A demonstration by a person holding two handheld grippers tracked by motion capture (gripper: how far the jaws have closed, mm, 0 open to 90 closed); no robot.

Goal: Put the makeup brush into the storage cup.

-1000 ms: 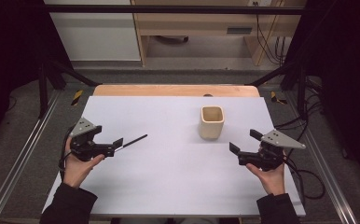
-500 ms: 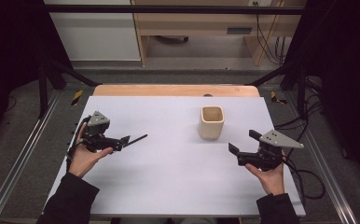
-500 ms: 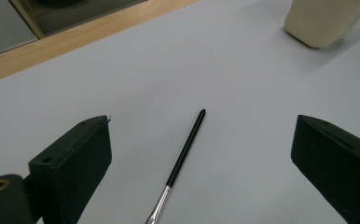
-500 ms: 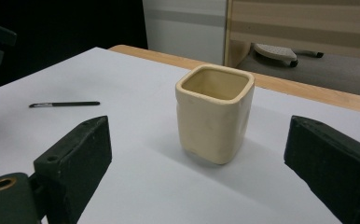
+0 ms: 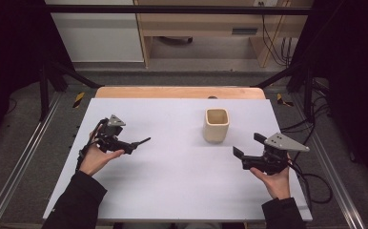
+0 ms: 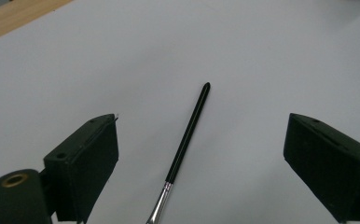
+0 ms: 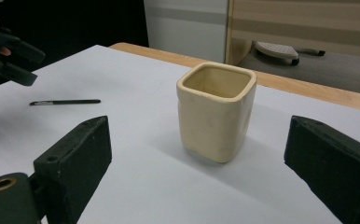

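The brush [image 6: 187, 133] lies flat on the white table [image 5: 182, 176], black handle, metal ferrule, its bristle end cut off below my left gripper view. My left gripper [image 6: 201, 163] straddles it, jaws wide, just been closing slightly, touching nothing.

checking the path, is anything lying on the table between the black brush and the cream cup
No. In the high view the white table is bare between the black brush and the cream cup; the right gripper view shows the same.
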